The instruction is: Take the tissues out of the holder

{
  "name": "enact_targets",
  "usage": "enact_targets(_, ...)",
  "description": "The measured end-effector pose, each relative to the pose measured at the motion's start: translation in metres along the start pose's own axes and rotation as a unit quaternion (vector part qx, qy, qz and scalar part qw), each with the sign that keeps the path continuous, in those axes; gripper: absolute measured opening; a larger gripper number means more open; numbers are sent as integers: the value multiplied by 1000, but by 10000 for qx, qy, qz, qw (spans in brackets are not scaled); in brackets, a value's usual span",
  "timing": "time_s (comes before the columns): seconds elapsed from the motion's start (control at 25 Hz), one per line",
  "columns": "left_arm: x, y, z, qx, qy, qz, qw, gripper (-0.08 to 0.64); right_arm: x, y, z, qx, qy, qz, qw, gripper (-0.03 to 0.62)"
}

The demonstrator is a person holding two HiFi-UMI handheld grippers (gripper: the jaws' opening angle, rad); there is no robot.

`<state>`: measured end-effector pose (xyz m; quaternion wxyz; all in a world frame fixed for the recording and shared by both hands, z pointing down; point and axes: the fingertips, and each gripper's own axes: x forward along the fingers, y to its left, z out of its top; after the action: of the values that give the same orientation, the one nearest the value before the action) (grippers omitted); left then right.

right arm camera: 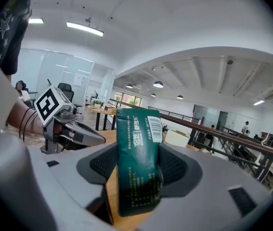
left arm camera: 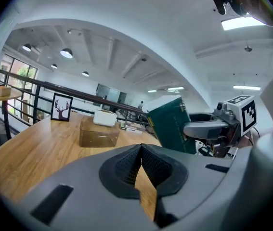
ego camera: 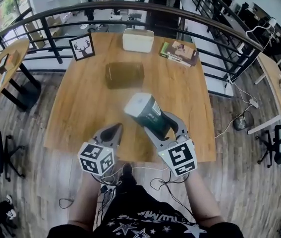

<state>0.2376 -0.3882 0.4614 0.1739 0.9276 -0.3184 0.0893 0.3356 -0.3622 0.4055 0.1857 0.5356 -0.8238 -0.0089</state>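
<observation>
My right gripper [ego camera: 161,125] is shut on a dark green tissue pack [ego camera: 147,111] with a white end, held tilted in the air above the near part of the wooden table [ego camera: 76,108]. In the right gripper view the pack [right arm camera: 137,153] stands upright between the pads. The brown translucent holder [ego camera: 124,75] lies at the table's middle, well beyond both grippers. My left gripper [ego camera: 115,131] is shut with nothing in it, just left of the pack. From the left gripper view the pack [left arm camera: 172,126] hangs to the right, and the holder [left arm camera: 99,132] sits ahead.
A white box [ego camera: 138,39] stands at the table's far edge, a framed deer picture [ego camera: 82,47] at the far left, a book [ego camera: 179,52] at the far right. A black railing [ego camera: 219,31] runs behind the table. A round side table [ego camera: 1,68] stands at left.
</observation>
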Motion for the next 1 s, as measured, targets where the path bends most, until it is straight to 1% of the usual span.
enact_targets(0.16,-43,-68,-31,58,-40,25,10000,14,-84,35,-17,102,-115,22,9999,275)
enact_targets(0.28,-74,-124,-59,112,-38,-85,9999,14,-141,61,-44,304,26,89,9995,275)
enact_targets(0.4,-103,-169,-86,19,-17,-171,9999,14,-186,84,-69,859,156,223,9959,275)
enact_targets(0.52,-137,-204,-106,85,22,-101,9999,14,-227,104,-81,1367,55,263,9903,275)
enact_targets(0.6,-158,-223,-115,153,74,-86,9998,14,-249,116,-84,1493,-3,243,9885,275)
enact_targets(0.68,-176,-238,-120,252,125,-144,9995,14,-267,128,-83,1497,-52,240,9884,275)
enact_targets(0.84,-193,-253,-115,504,107,-307,9982,14,-289,149,-73,1432,-281,256,9890,275)
enact_targets(0.92,-198,-258,-114,496,38,-369,9981,14,-297,159,-73,1488,-355,265,9879,275)
enact_targets(1.0,-204,-260,-116,406,-38,-405,9983,14,-301,169,-75,1493,-346,236,9879,275)
